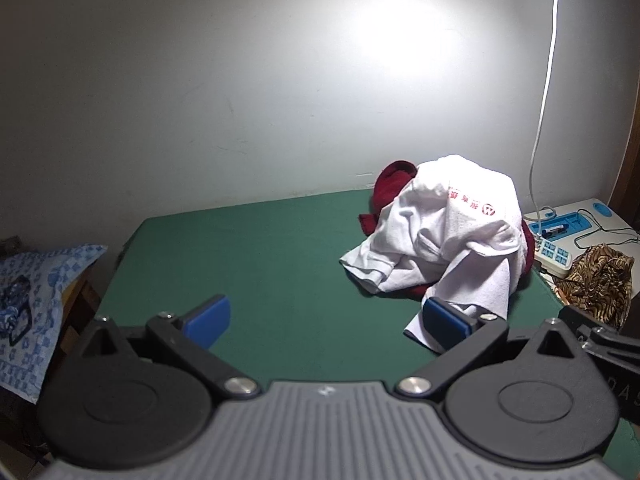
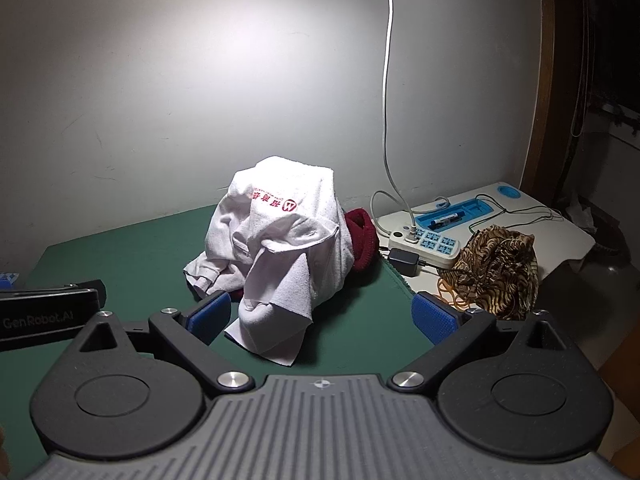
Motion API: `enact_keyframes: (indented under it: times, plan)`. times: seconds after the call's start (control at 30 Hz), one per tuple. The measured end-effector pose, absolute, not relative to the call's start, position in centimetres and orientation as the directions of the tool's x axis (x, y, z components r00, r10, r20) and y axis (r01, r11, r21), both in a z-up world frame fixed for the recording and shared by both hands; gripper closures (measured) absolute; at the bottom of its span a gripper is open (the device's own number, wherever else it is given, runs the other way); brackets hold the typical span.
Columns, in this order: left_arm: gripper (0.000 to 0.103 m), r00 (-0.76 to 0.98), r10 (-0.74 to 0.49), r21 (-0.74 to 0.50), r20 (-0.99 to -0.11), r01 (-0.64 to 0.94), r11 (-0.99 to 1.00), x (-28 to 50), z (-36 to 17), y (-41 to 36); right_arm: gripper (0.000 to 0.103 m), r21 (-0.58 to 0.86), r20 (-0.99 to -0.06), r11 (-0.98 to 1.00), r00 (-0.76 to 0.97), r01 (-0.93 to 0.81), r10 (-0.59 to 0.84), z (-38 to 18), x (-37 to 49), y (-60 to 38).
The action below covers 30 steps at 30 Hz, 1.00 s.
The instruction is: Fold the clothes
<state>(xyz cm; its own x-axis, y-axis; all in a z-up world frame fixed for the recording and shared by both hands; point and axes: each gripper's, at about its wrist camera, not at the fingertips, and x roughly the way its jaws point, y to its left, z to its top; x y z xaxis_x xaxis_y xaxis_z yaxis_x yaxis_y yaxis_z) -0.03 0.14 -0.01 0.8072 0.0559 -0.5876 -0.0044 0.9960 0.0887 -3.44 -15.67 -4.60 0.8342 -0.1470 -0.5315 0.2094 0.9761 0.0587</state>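
Both grippers hover low over the green mat (image 1: 260,264), nothing held. Left gripper (image 1: 326,320): jaws spread wide, blue pads (image 1: 210,314) apart, empty; its right pad sits just in front of the hem of the white garment (image 1: 444,236). Right gripper (image 2: 322,318): also wide open, empty, the garment's lowest flap lying between its pads (touching or not, can't tell).

White garment w/ red print is crumpled in a heap at the mat's far right, near the wall. It's draped over a dark red garment (image 2: 362,236) that pokes out behind and underneath.

Off the mat, right side: white power strip (image 2: 426,242), tiger-print cloth (image 2: 500,268). Left edge: blue patterned cloth (image 1: 36,292).
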Motion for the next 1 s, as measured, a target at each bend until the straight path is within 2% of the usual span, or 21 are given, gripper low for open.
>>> enact_keyframes:
  times: [0.2, 0.3, 0.47, 1.0]
  plan:
    - [0.0, 0.827, 0.043, 0.023, -0.561, -0.036, 0.999, -0.5, -0.1, 1.7, 0.004, 0.03, -0.553, 0.984, 0.823, 0.177, -0.131, -4.8, -2.5, -14.9]
    - [0.0, 0.808, 0.084, 0.073, -0.583, -0.051, 0.996, 0.1, -0.4, 1.6, 0.004, 0.017, -0.538, 0.986, 0.833, 0.166, -0.131, -4.8, -2.5, -13.9]
    - [0.001, 0.807, 0.082, 0.07, -0.585, -0.051, 0.996, -0.1, -0.3, 2.0, 0.004, 0.034, -0.542, 0.989, 0.834, 0.143, -0.102, -4.4, -2.4, -13.6]
    - [0.0, 0.815, 0.066, 0.105, -0.576, -0.006, 0.994, 0.1, -0.3, 0.3, 0.004, 0.038, -0.532, 0.982, 0.836, 0.185, -0.136, -4.7, -2.7, -14.6]
